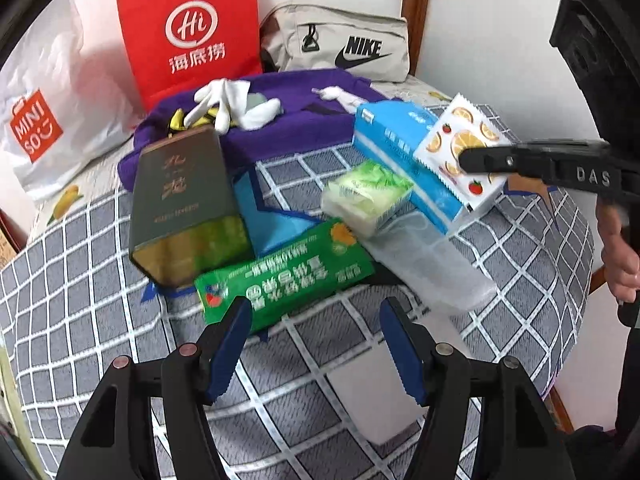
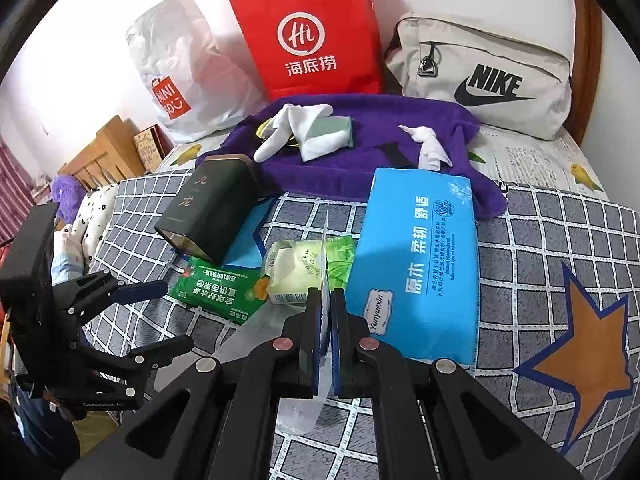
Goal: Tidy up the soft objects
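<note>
**A:** Walk me through it, biggest thing first.

**B:** The grey checked bedspread (image 2: 560,240) carries everything. At the far side stand the red paper bag (image 2: 312,36), the white Miniso bag (image 2: 180,68) to its left and the beige Nike pouch (image 2: 484,76) to its right. In front of them lies the purple towel (image 2: 360,160) with white gloves (image 2: 296,132) on it. Nearer me is the blue tissue pack (image 2: 416,264), then the dark tin (image 2: 208,212) lying on its side to the left, the green packet (image 2: 220,292), and the pale green tissue pack (image 2: 304,268) between them.

**A:** And your claws?

**B:** My right gripper (image 2: 326,308) is pressed together on the fruit-print sachet (image 1: 460,152), held edge-on, above the blue pack. My left gripper (image 1: 316,312) is spread wide and holds nothing, hovering just near the green packet.

**A:** How do you do this step well?

**B:** I judge the sachet is thin and slippery, so I'd keep the pinch firm, carry it level, and set it flat before letting go. It could crumple or slide out if I tilt it.
</note>
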Demonstrator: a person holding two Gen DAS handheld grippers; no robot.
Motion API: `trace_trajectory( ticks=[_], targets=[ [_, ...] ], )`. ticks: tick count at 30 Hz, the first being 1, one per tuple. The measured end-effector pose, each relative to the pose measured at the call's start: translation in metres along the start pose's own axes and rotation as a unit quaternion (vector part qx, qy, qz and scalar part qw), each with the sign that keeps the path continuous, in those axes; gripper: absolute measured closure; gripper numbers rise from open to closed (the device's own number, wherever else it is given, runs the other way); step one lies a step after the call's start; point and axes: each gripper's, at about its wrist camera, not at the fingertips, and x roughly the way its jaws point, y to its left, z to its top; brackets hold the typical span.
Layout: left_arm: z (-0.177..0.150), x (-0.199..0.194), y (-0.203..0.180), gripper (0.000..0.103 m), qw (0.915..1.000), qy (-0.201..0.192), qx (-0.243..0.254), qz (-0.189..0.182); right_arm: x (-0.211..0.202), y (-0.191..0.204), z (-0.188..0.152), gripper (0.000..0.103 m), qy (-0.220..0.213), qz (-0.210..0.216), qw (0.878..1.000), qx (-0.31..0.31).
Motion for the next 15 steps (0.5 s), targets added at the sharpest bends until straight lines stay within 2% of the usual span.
trace_trajectory(
  ticks=[6, 12, 15],
  targets=[
    [0.005, 0.016, 0.017, 0.039, 0.9975, 0.013, 0.006, 0.069, -0.007, -0.001, -0.004, 0.098, -0.003, -0.001, 1.000, -0.001],
    [-0.007, 0.025, 0.048, 0.038, 0.9972, 0.024, -0.058, 0.040, -0.002, -0.007, -0.009, 0.096, 0.008, -0.001, 1.000, 0.006],
    [-0.012, 0.036, 0.048, 0.038, 0.9965, 0.041, -0.065, 0.034, 0.002, -0.007, -0.009, 0.096, 0.015, 0.005, 1.000, 0.008]
  ],
)
